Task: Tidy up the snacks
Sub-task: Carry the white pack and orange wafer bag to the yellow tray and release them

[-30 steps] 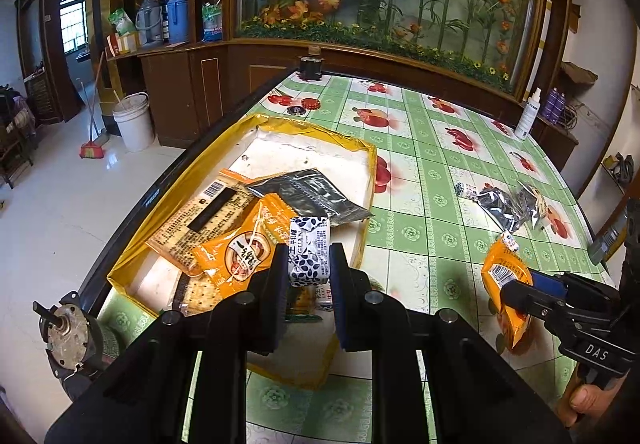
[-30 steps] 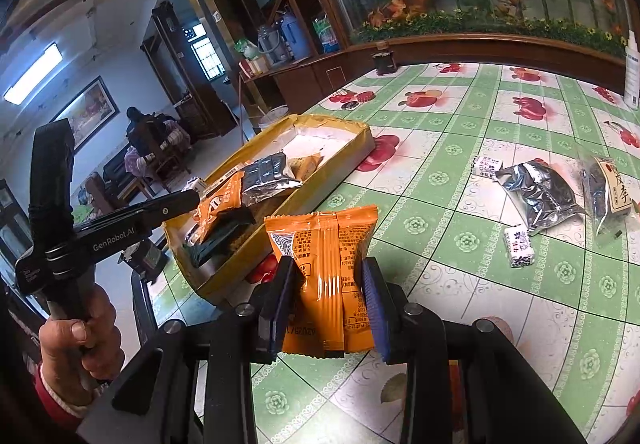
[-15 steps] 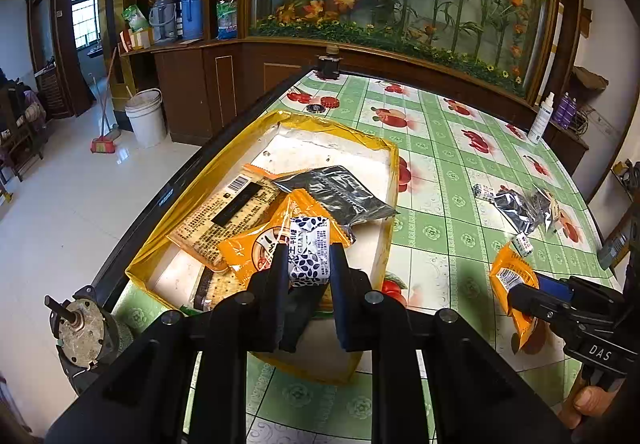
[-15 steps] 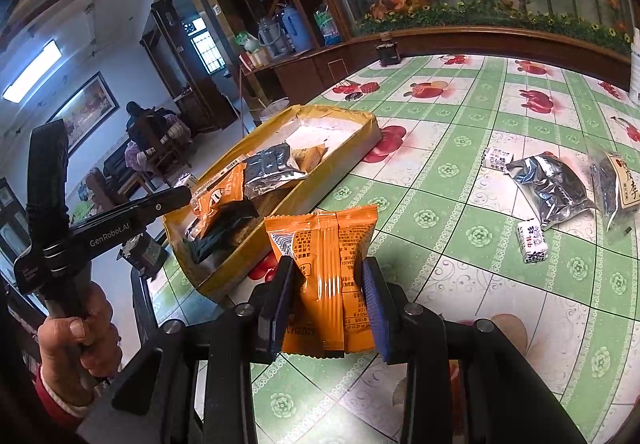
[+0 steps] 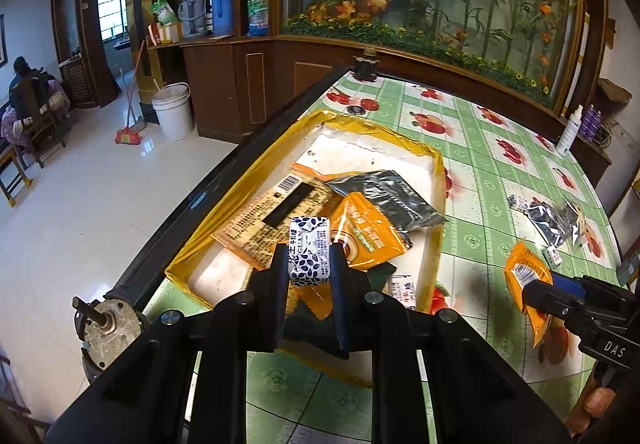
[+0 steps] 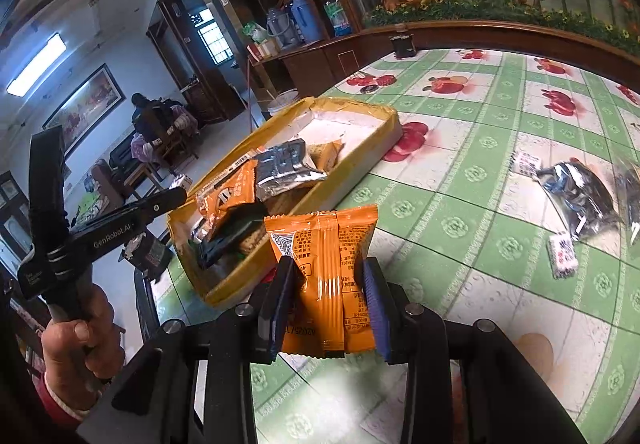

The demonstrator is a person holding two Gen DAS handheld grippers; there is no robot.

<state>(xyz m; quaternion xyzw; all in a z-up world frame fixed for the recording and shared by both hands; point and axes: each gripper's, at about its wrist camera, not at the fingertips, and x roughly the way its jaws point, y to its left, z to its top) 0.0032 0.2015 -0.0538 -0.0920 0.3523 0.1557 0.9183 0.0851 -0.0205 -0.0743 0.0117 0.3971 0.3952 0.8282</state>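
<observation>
My left gripper (image 5: 309, 264) is shut on a small white snack bar with a dark leaf print (image 5: 309, 250), held above the near end of the yellow box (image 5: 437, 180). Inside the box lie orange, tan and silver packets (image 5: 362, 228). My right gripper (image 6: 326, 276) is shut on an orange snack packet (image 6: 324, 256), upright over the green tablecloth, just right of the box's near corner (image 6: 224, 294). In the left wrist view the right gripper (image 5: 532, 294) and its orange packet (image 5: 524, 276) show at the right.
Loose on the tablecloth to the right are a silver packet (image 6: 580, 196), two small white bars (image 6: 564, 256) and a clear packet (image 6: 632, 200). The table's dark edge (image 5: 224, 188) runs along the left of the box. A spray bottle (image 5: 570, 130) stands at the far edge.
Both grippers have drifted left toward the box with their snacks. In the left wrist view the box contents now lie more directly under the left gripper.
</observation>
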